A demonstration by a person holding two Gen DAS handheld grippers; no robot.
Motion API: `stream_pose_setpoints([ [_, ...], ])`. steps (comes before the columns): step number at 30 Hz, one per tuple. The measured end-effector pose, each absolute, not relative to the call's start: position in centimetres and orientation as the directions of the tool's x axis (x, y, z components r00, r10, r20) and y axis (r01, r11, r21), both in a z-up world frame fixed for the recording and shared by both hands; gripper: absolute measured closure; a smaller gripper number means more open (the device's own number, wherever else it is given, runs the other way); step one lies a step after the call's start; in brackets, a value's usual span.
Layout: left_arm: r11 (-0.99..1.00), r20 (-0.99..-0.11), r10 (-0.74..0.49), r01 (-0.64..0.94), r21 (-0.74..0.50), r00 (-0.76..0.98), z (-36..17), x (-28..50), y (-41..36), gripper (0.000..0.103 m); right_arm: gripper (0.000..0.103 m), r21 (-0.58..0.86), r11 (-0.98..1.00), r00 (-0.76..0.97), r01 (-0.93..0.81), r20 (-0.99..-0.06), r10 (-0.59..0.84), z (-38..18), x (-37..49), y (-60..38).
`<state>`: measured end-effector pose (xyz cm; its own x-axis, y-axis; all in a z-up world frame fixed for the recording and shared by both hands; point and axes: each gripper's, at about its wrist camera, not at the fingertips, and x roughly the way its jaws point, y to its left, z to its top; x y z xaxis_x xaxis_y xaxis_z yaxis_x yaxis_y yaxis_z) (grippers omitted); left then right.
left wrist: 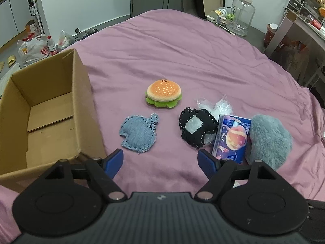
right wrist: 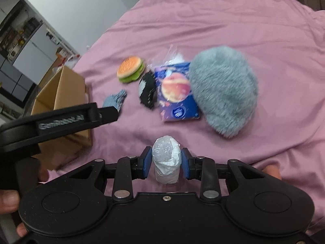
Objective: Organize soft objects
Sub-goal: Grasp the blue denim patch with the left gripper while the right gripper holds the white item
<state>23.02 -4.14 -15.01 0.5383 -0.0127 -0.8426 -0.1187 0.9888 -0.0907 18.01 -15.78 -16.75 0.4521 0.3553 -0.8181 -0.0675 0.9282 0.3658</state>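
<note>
On the pink bedspread point(left wrist: 182, 50) lie a burger plush point(left wrist: 163, 93), a blue denim plush point(left wrist: 139, 134), a black stitched plush point(left wrist: 196, 130), a planet-print tissue pack point(left wrist: 231, 138) and a grey furry cushion point(left wrist: 268, 140). My left gripper point(left wrist: 160, 158) hovers open just in front of the denim and black plushes, holding nothing. My right gripper point(right wrist: 167, 160) is shut on a white plastic-wrapped roll point(right wrist: 166, 156), held above the bed in front of the tissue pack point(right wrist: 176, 93) and cushion point(right wrist: 223, 93). The burger point(right wrist: 131, 69) and black plush point(right wrist: 147, 91) lie beyond.
An open, empty cardboard box point(left wrist: 50, 109) stands on the bed at the left, beside my left gripper. Crumpled clear plastic point(left wrist: 217, 104) lies behind the black plush. A clear water jug point(left wrist: 240, 16) stands past the bed's far edge, and shopping bags point(left wrist: 34, 49) sit on the floor at left.
</note>
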Motion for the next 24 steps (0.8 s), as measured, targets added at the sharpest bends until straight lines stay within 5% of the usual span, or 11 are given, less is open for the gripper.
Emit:
stream_pose_setpoints([
  [24,0.952,-0.837,0.230,-0.294,0.087,0.496,-20.0,27.9,-5.8,0.042,0.072,0.462,0.887,0.466,-0.009,-0.783,0.412,-18.1,19.9,-17.5],
])
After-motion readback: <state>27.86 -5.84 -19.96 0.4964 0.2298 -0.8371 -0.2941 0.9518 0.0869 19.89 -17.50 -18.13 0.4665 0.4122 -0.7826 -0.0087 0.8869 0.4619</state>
